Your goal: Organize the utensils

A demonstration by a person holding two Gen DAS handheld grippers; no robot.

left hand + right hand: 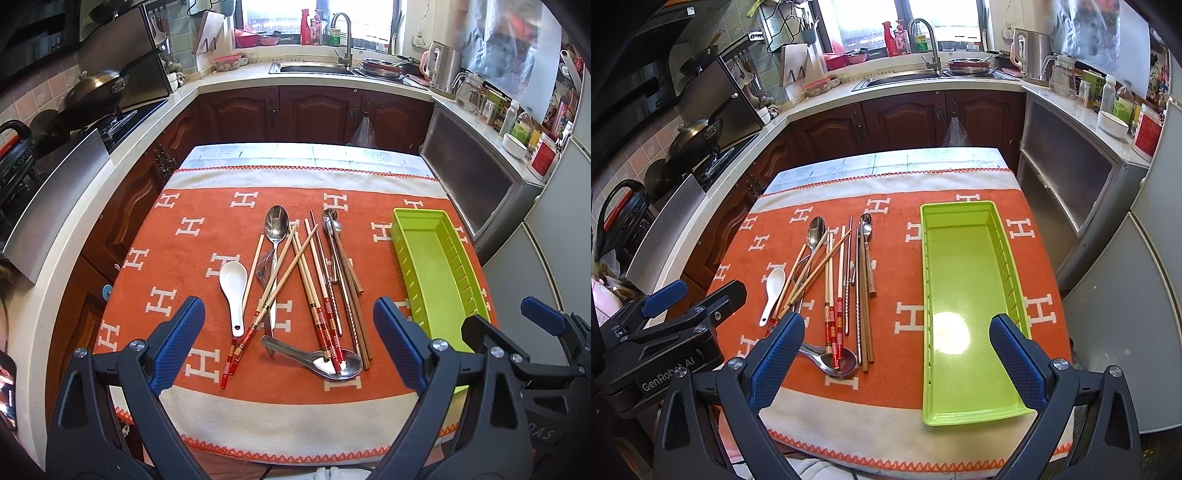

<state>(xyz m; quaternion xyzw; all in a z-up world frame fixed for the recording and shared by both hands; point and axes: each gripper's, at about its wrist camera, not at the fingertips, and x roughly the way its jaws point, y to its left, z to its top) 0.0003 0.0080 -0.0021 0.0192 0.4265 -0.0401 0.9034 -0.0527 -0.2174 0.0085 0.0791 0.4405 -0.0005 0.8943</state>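
Two grippers idle, nothing held: left gripper (288, 347) and right gripper (897, 354) both spread wide over the near table edge. Tangled pile of wooden chopsticks (314, 273), steel spoons and a white ceramic spoon (233, 291) lies mid-cloth on the orange towel (177, 258); the empty green plastic tray (960, 280) sits just right. Judgement: chopsticks light, stiff, prone to roll; pinch mid-shaft. Ceramic spoon fragile, glazed; take by handle.
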